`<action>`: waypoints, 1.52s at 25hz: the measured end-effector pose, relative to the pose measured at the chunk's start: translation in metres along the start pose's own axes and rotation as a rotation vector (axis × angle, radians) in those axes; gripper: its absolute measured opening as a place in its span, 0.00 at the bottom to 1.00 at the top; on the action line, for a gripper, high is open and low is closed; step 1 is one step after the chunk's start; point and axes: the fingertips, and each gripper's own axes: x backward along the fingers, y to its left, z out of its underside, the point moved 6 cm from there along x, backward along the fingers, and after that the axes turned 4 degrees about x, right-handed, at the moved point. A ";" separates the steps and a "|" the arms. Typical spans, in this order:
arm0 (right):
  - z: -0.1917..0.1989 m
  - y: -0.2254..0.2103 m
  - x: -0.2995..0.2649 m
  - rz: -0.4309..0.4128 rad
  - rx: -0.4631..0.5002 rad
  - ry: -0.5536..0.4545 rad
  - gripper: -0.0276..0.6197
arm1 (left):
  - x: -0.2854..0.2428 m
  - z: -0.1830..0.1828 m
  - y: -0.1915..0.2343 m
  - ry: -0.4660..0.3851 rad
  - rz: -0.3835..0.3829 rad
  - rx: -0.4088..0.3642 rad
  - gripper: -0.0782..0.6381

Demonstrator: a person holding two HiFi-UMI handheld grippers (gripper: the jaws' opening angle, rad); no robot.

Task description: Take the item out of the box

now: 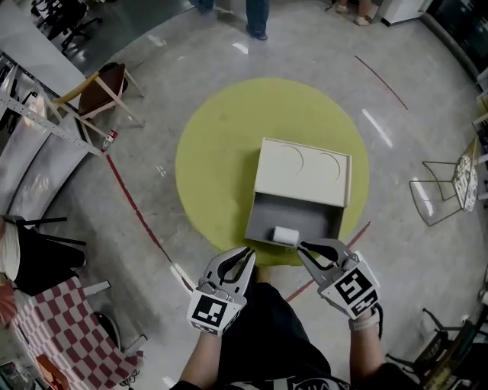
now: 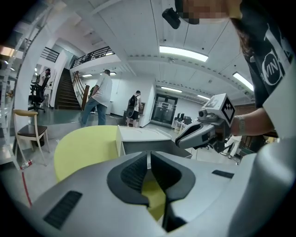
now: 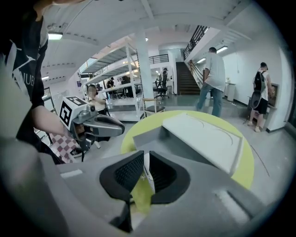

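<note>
A grey box (image 1: 263,221) with its cream lid (image 1: 301,171) pushed back sits on a round yellow-green table (image 1: 213,152). A small white item (image 1: 286,235) lies at the box's open near edge. My right gripper (image 1: 300,245) has its tips right at the item's near right side. In the right gripper view its jaws (image 3: 144,162) stand a narrow gap apart, with the white item (image 3: 147,170) showing in that gap. My left gripper (image 1: 249,251) hovers at the box's near left corner, shut and empty (image 2: 149,159).
A wooden chair (image 1: 103,87) and a metal rack (image 1: 38,129) stand to the left. A wire stand (image 1: 446,187) is at the right. A red-checked cloth (image 1: 61,327) lies near left. People walk at the far side (image 1: 257,15).
</note>
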 end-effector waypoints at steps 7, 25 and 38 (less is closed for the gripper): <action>0.001 -0.022 -0.027 -0.089 0.020 0.161 0.13 | -0.009 0.004 0.012 0.037 0.004 0.009 0.15; -0.001 -0.039 -0.079 -0.420 0.088 0.497 0.28 | -0.015 0.004 0.028 0.039 0.006 0.066 0.15; -0.002 -0.033 -0.098 -0.475 0.157 0.674 0.28 | -0.012 0.012 0.034 0.035 0.003 0.093 0.15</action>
